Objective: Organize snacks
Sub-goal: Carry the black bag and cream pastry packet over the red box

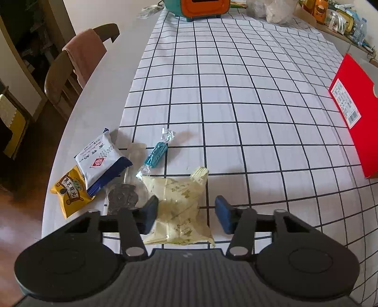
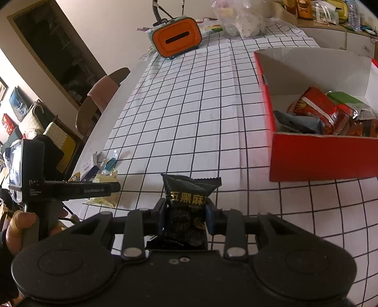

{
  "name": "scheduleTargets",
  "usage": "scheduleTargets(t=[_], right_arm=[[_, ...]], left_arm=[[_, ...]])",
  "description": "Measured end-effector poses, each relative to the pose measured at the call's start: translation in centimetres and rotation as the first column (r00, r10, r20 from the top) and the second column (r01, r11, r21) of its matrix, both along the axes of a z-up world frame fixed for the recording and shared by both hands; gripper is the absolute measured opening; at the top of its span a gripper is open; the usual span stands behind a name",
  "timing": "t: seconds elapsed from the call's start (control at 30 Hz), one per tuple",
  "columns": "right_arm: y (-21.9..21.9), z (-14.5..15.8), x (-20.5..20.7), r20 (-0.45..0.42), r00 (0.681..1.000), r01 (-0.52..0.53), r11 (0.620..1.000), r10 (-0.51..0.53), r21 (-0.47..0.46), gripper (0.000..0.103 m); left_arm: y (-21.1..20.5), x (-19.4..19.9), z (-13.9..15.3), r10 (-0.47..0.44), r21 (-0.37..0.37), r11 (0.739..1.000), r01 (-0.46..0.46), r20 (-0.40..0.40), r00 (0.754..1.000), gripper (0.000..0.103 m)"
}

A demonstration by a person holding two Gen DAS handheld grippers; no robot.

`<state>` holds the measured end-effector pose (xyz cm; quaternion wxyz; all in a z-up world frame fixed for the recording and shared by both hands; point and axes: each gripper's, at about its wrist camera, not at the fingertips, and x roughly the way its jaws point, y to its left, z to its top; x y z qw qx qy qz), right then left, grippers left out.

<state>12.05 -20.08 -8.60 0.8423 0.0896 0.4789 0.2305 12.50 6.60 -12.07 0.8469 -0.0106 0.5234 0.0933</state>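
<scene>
My left gripper point(image 1: 186, 212) is open, its jaws on either side of a pale yellow snack packet point(image 1: 179, 207) lying on the checked tablecloth. To its left lie a teal wrapped candy point(image 1: 157, 153), a white and blue packet point(image 1: 101, 160), a yellow packet point(image 1: 70, 189) and a clear packet with a dark snack point(image 1: 122, 196). My right gripper point(image 2: 186, 212) is shut on a black snack packet point(image 2: 189, 196), held above the cloth. The open red box point(image 2: 323, 155) with several red, green and dark packets stands to its right; it also shows in the left wrist view point(image 1: 354, 113).
An orange and teal tissue box point(image 2: 177, 40) and plastic bags point(image 2: 241, 19) stand at the far end of the table. A chair point(image 1: 80, 63) with a cloth sits at the table's left edge. The left gripper's body point(image 2: 63, 186) shows left in the right wrist view.
</scene>
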Motion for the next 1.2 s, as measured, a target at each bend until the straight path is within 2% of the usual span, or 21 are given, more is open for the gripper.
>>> scheduleTargets(t=[0.03,0.07,0.27,0.73,1.2], right_arm=[[-0.1,0.0,0.0,0.000,1.000,0.002,1.000,-0.002,0.001,0.032],[-0.1,0.0,-0.1,-0.001,1.000,0.004,1.000,-0.004,0.002,0.032],[-0.3,-0.1,-0.1,-0.005,1.000,0.007,1.000,-0.007,0.009,0.032],[-2.3,1.3,0.8,0.036,0.999,-0.009,0.999,0.007,0.032,0.032],[-9.0,4.5,3.3,0.116,0.993,0.032,0.999,-0.035,0.027,0.032]], left_arm=[[0.0,0.0,0.0,-0.003,0.003,1.000,0.003,0.000,1.000,0.036],[0.0,0.0,0.0,-0.004,0.001,1.000,0.004,0.000,1.000,0.033],[-0.1,-0.4,0.6,-0.014,-0.012,1.000,0.014,0.017,1.000,0.027],[-3.0,-0.9,4.5,-0.023,-0.034,0.999,0.026,0.071,0.997,0.027],[-10.8,0.9,9.6,-0.092,-0.048,0.994,0.100,0.149,0.985,0.027]])
